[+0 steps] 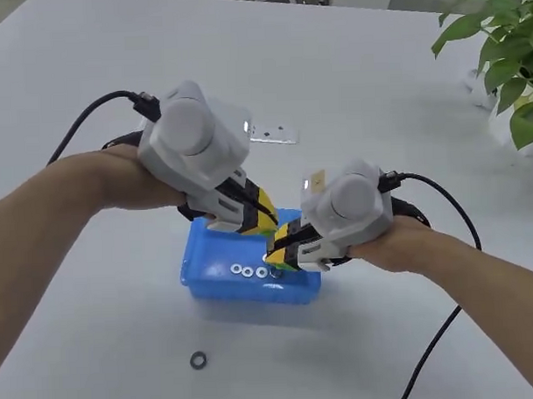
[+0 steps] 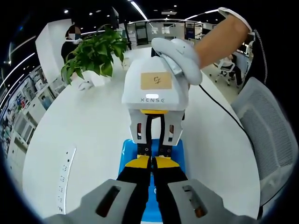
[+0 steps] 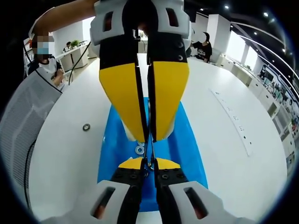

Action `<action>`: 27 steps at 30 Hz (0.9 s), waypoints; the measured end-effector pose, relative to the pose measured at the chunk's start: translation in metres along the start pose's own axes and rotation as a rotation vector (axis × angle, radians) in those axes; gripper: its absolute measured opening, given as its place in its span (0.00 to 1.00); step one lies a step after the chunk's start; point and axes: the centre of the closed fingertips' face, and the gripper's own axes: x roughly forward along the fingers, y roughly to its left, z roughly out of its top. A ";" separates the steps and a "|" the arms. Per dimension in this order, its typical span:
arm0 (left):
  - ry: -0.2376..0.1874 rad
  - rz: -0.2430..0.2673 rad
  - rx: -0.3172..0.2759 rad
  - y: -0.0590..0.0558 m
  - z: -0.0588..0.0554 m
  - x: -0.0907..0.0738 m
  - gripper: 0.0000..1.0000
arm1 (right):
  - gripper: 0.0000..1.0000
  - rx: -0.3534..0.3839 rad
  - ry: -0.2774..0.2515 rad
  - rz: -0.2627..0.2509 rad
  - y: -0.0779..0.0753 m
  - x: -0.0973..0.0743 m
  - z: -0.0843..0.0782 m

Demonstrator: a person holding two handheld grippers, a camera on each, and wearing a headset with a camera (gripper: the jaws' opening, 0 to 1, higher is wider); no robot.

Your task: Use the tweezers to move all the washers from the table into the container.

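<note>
Washers [image 1: 249,271] lie in the blue container [image 1: 219,290]; one washer [image 1: 199,360] rests on the table [image 1: 96,345]. The right hand-held gripper [image 3: 148,164] pinches the tweezers [image 3: 150,154] over the container. The left hand-held gripper [image 2: 152,161] has its jaws together, contents unclear.

Right gripper [image 2: 154,149], white housing: brand "XENSE" was printed. Tan sticker [image 2: 155,80] above it bore an illegible handwritten mark.

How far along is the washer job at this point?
Done: at least three washers lie in the blue container. In hand: the left claw seems to pinch the tweezers over it, tip to tip with the right claw; whether they carry anything is unclear. Left: one washer on the table.
</note>
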 end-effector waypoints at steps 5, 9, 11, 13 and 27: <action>0.007 -0.003 0.003 -0.001 -0.001 0.002 0.05 | 0.10 -0.005 0.006 -0.005 0.000 0.001 -0.003; 0.006 -0.002 0.005 -0.001 0.000 0.003 0.05 | 0.10 -0.009 0.008 -0.009 -0.001 0.000 -0.003; 0.008 -0.002 0.009 -0.001 0.000 0.003 0.05 | 0.10 -0.012 0.011 -0.011 -0.001 0.000 -0.004; 0.007 -0.002 0.009 -0.001 0.000 0.003 0.05 | 0.10 -0.012 0.013 -0.009 0.000 0.000 -0.004; -0.006 0.002 0.015 -0.005 0.009 -0.007 0.05 | 0.10 -0.031 0.012 -0.023 0.002 -0.008 0.007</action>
